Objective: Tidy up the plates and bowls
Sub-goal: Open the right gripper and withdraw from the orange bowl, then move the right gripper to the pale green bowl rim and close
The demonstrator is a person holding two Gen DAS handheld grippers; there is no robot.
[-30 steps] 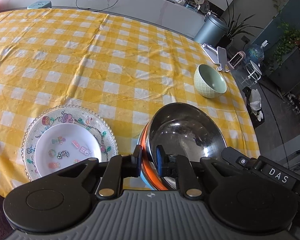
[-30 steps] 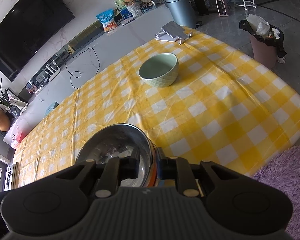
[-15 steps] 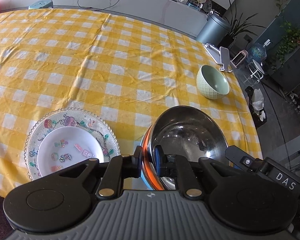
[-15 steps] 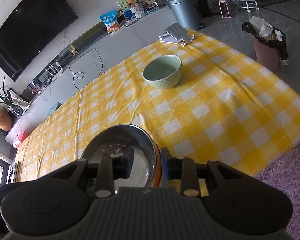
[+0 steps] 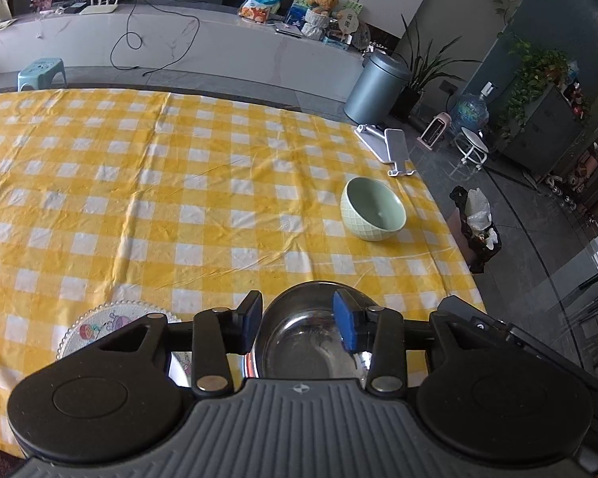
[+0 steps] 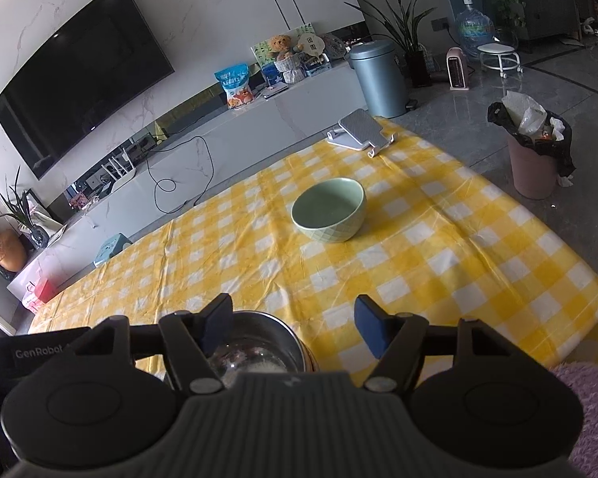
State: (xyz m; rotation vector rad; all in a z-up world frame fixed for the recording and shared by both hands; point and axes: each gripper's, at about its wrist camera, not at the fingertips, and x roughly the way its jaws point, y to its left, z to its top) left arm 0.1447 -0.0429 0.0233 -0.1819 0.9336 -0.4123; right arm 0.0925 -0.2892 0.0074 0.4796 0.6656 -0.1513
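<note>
A steel bowl [image 5: 307, 338] sits near the table's front edge, nested in an orange-rimmed bowl seen at its side [image 6: 311, 360]. My left gripper [image 5: 298, 320] is open above the steel bowl, fingers apart and holding nothing. My right gripper [image 6: 295, 324] is open too, raised over the steel bowl [image 6: 255, 354]. A patterned glass plate [image 5: 99, 328] lies left of the bowls, partly hidden by the left gripper. A green bowl stands alone farther off on the yellow checked cloth [image 5: 372, 209] [image 6: 329, 209].
A phone stand [image 5: 386, 147] [image 6: 358, 129] lies at the table's far right corner. The table's right edge drops to the floor by a pink trash bin [image 6: 534, 163]. A purple rug [image 6: 594, 418] lies at the near right.
Both grippers have opened and let go of the stacked bowls' rim. Both have lifted and pulled back, so the bowls sit lower in each view.
</note>
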